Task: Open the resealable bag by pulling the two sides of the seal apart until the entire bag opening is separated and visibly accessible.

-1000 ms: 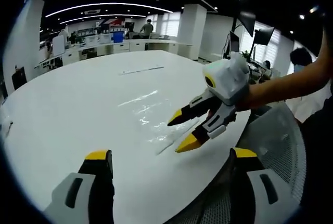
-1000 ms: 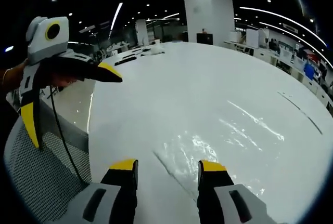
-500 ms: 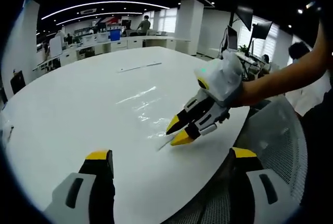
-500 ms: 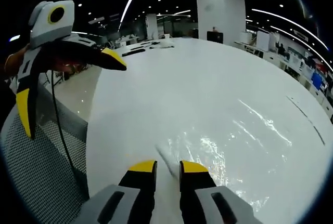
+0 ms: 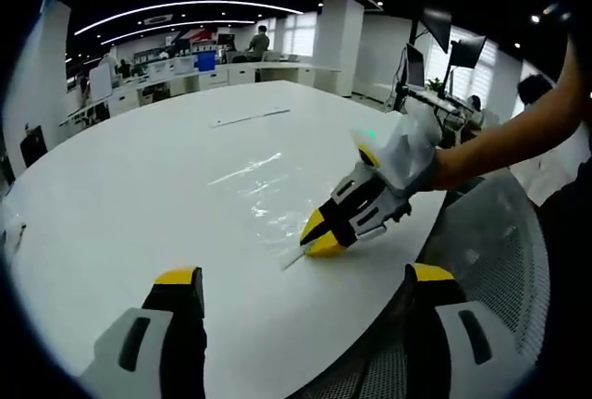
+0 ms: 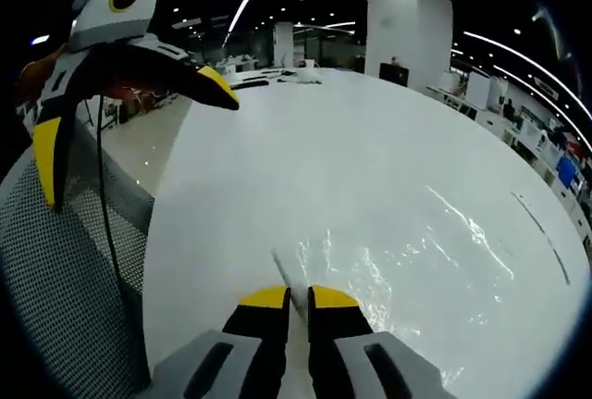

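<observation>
Clear resealable bag [image 5: 264, 197] lies flat on the white table [image 5: 120, 195], seal edge near the rim.

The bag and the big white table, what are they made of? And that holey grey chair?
The bag looks like thin clear plastic: the table shows through it, and its wrinkles glint under the lights. The table has a smooth white top with soft reflections, perhaps laminate; I cannot tell for sure. The chair back looks like woven grey mesh, with fine holes all over it.
</observation>
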`<state>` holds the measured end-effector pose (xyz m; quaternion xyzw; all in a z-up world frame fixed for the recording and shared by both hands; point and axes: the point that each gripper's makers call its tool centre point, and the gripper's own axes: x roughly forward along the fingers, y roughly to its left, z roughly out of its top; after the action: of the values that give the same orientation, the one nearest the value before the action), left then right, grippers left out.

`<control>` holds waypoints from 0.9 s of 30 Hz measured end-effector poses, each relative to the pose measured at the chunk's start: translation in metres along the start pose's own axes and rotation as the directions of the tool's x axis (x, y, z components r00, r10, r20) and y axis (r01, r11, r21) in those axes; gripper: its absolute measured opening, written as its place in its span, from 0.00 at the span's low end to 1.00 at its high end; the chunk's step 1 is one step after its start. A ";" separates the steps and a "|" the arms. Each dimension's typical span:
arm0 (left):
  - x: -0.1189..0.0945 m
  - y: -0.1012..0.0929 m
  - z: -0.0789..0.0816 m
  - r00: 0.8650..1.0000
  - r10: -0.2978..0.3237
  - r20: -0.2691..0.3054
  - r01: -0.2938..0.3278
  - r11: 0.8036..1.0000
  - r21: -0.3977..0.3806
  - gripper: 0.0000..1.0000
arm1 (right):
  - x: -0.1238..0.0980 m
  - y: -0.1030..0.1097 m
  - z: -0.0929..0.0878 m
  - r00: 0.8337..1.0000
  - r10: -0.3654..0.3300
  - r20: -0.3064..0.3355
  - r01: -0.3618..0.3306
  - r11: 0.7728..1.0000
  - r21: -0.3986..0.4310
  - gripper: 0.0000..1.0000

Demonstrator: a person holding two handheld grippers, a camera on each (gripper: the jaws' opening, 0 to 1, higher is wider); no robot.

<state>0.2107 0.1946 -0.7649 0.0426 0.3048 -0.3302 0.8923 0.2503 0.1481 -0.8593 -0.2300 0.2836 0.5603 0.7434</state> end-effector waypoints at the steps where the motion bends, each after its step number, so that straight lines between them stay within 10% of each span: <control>1: 0.000 0.000 -0.001 1.000 0.002 -0.004 -0.002 1.000 -0.003 0.88 | 0.000 0.000 0.000 1.000 -0.001 0.003 0.001 1.000 0.011 0.03; 27: 0.006 -0.001 -0.017 0.993 0.034 -0.111 -0.017 0.988 0.153 0.81 | -0.007 0.017 -0.002 0.998 0.058 0.013 -0.059 0.997 0.051 0.01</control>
<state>0.2048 0.1946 -0.7824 0.1329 0.3285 -0.3379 0.8719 0.2318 0.1462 -0.8562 -0.1992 0.3000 0.5757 0.7341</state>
